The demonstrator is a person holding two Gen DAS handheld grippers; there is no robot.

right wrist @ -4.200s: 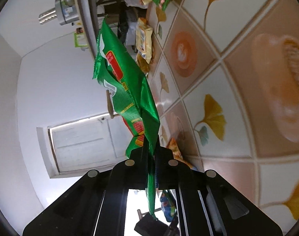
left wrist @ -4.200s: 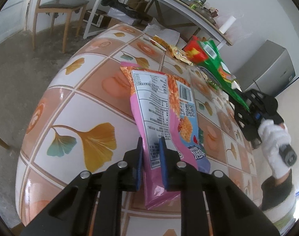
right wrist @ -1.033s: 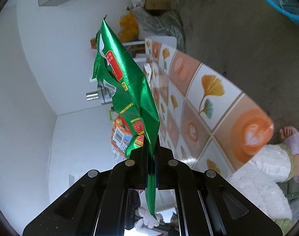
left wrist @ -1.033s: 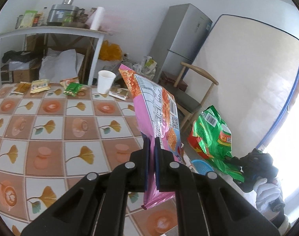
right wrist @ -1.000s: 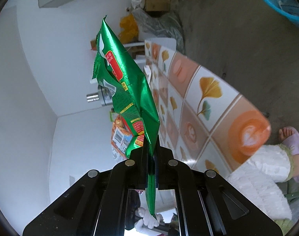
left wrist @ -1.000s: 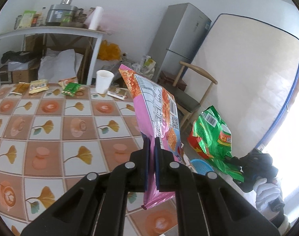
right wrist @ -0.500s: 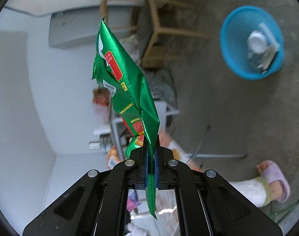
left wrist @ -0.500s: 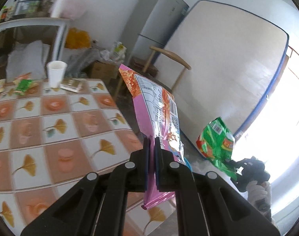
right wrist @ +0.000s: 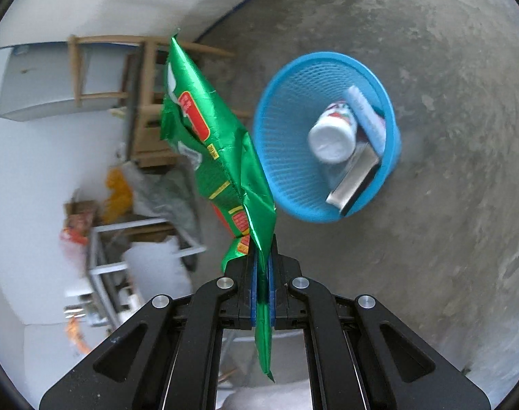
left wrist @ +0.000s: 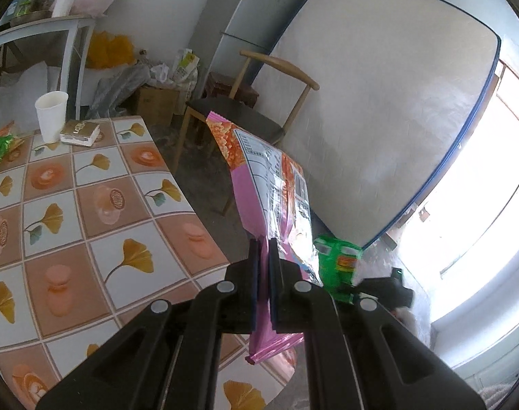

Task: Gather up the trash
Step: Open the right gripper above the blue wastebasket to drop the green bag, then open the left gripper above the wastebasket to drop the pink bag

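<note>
Green wrapper [right wrist: 221,157] between clamped jaws

No print can be read: the table on the pink snack bag [left wrist: 273,184] clamped in the jaws is blurred.

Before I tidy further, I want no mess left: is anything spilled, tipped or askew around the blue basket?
Nothing is spilled. The blue basket looks tilted on the floor in the right wrist view, though the fisheye lens may exaggerate that. Its contents, including a white cup on its side, stay inside. Nothing lies on the floor around it.
</note>
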